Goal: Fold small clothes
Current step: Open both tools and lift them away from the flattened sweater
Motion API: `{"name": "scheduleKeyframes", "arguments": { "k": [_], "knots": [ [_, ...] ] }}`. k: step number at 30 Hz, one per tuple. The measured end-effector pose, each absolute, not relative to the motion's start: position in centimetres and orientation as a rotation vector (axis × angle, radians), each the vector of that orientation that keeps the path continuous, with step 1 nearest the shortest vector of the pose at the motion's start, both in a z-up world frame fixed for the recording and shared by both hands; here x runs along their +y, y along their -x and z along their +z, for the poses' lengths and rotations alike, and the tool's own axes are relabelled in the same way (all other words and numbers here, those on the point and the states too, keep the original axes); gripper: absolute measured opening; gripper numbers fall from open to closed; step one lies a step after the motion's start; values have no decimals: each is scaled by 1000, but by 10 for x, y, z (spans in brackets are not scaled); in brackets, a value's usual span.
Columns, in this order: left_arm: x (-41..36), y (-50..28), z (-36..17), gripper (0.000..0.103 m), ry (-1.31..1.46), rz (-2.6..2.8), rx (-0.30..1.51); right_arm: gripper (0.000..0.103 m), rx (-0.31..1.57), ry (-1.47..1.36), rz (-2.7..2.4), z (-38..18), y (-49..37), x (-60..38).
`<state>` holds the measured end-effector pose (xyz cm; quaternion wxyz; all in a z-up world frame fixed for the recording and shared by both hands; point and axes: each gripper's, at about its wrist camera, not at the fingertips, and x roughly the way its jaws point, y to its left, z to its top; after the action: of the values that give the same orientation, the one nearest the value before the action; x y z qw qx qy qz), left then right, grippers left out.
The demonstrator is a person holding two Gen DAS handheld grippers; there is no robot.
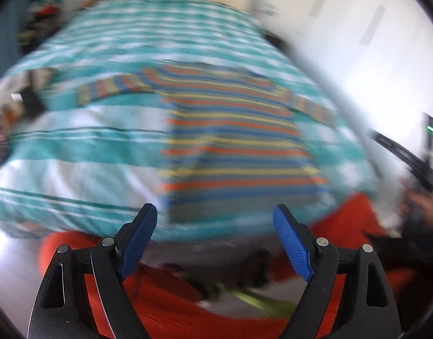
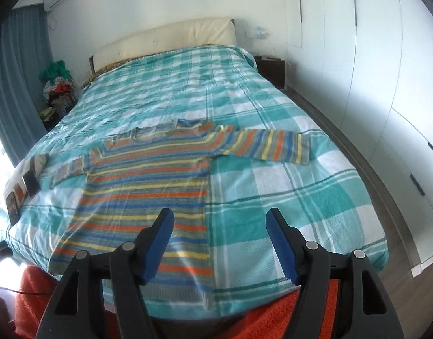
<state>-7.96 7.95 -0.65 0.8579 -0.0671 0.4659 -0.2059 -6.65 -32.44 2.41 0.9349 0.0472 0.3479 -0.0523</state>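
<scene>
Lying flat on the bed (image 2: 301, 197), the striped sweater (image 2: 148, 180) is the landmark: front up, both sleeves spread wide, hem at the bed's near edge, probably laid out so that folding can begin from a smooth shape. Left of the sweater, at the bed's left edge, lie a phone (image 2: 30, 185) and some small dark items too unclear to name. Beyond them, off the bed's left side, a heap of clothes (image 2: 58, 84) sits by the curtain (image 2: 15, 79). The left gripper (image 1: 215, 238) hovers just short of the sweater's hem, jaws spread wide and holding nothing; its view is smeared with motion blur, so finer detail there cannot be read. The right gripper (image 2: 219, 243) hangs over the sweater's right lower corner, also released and empty, apart from the cloth. Both seem placed to take the hem or sides for a first fold. Right of the sweater the bedspread is bare, then comes a nightstand (image 2: 271, 67) and white wardrobe doors (image 2: 372, 84). No brand, label or writing is legible anywhere
</scene>
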Motion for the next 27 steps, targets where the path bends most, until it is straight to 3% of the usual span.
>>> {"name": "scheduleKeyframes", "arguments": {
  "k": [7, 19, 23, 27],
  "knots": [
    [41, 129, 4, 88, 166, -593, 1017, 70, 648, -40, -66, 37, 82, -303],
    [57, 107, 20, 88, 225, -553, 925, 75, 595, -79, -18, 30, 111, -287],
    [59, 95, 33, 95, 139, -348, 807, 75, 606, -84, 42, 23, 115, -269],
    [64, 73, 38, 96, 80, -76, 776, 75, 574, -70, 94, 28, 120, -253]
  ]
}}
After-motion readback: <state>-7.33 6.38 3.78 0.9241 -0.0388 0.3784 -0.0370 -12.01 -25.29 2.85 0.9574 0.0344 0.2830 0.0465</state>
